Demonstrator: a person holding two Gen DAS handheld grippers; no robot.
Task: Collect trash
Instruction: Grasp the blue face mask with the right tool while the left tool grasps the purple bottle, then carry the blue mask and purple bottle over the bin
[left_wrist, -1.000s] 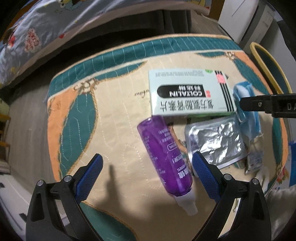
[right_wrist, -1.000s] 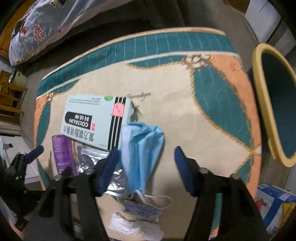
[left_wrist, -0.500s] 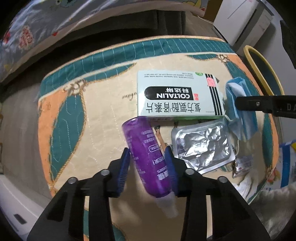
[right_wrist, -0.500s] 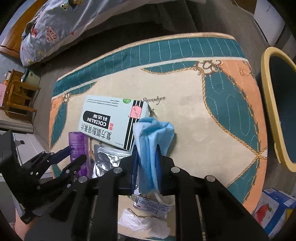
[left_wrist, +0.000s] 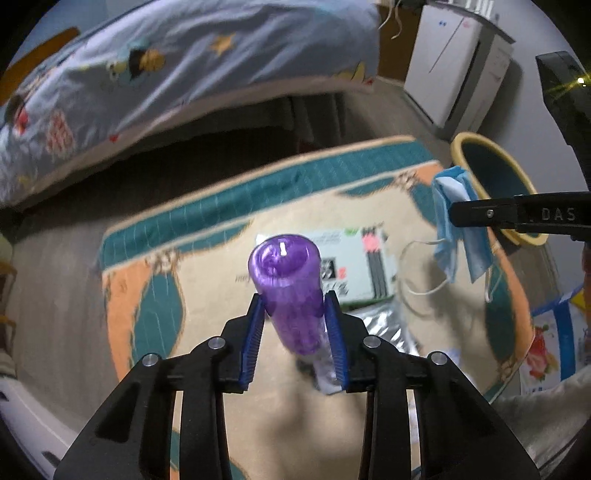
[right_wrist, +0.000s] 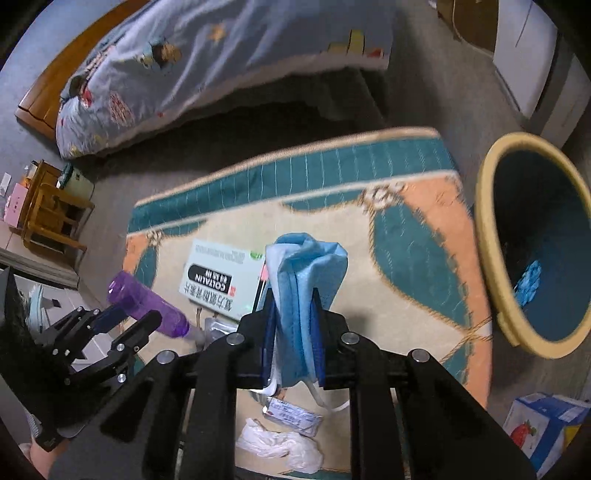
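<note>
Both pieces of trash are now clear of the rug (right_wrist: 424, 258), where a second ago they lay flat between wide-open tongs. The left gripper (left_wrist: 295, 332) has just been closing and is clamped on the purple bottle (left_wrist: 286, 280), which stands tilted up out of the blue pads with its base toward the camera and its clear cap below the jaws. The right gripper (right_wrist: 293, 339) has likewise been closed on the blue face mask (right_wrist: 306, 266), folded and pinched between the pads, with the white ear loops dangling beneath. Two items are thus judged as picked, with the carry to the bin (right_wrist: 484, 229) still to be done.

Left behind below and ahead of the tongs are the medicine box (right_wrist: 218, 277), the foil blister pack (left_wrist: 384, 325), a small label packet (right_wrist: 291, 413) and a crumpled white tissue (right_wrist: 280, 445).

By the right wrist view the yellow-rimmed bin is shown open to the right of the mask, with something blue already inside; the tissue and packet under the jaws are shown there too. In the left wrist view the bin is mostly hidden behind the mask and the right tongs, but the hanging loops and the bottle's grip point are seen plainly.
</note>
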